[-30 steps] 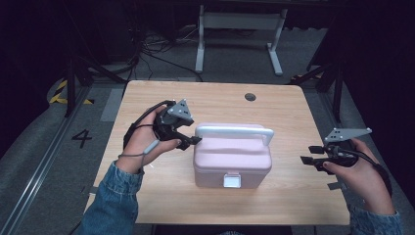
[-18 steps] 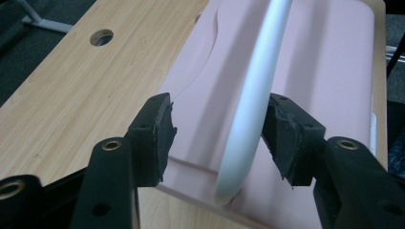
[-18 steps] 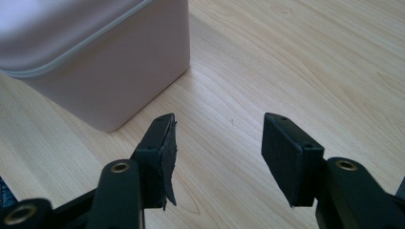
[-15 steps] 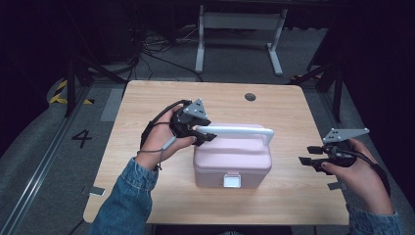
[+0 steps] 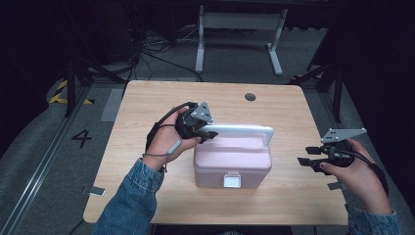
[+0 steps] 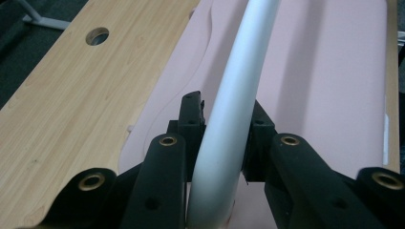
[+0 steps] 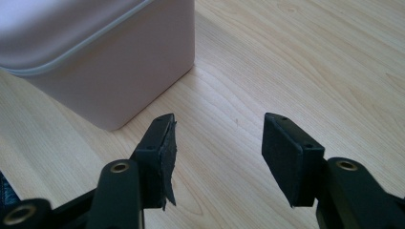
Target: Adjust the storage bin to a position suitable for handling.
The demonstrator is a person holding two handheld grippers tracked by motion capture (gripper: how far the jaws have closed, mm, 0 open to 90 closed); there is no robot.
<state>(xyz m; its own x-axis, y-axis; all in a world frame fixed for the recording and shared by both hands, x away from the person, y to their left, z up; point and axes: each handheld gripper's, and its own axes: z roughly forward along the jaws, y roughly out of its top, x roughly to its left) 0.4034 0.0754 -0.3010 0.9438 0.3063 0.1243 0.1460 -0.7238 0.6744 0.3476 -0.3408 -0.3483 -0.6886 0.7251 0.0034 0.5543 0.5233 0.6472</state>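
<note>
Work in hand: taking hold of the pink storage box [image 5: 234, 161] by its white carry handle [image 5: 242, 130].
Box position: it stands near the middle of the worktop [image 5: 147, 105], lid down, its white front latch [image 5: 231, 180] facing the person and apparently fastened.
Handle: raised upright above the lid, running across the box.
Left gripper [image 5: 204, 133]: at the left end of the handle; its jaws have just been closing. In the left gripper view the fingers [image 6: 191, 117] clamp the handle [image 6: 229, 119] from both sides near its bend.
Right gripper [image 5: 310, 155]: held apart from the box, off its right side and low over the worktop; fingers [image 7: 286, 148] spread wide, nothing between them.
Done: approach and grip on the handle.
Outstanding: the box rests flat on the worktop, not lifted; the latch is untouched; the right gripper has no part yet.
Assessment: early stage; grip secured, lift or carry to come.
</note>
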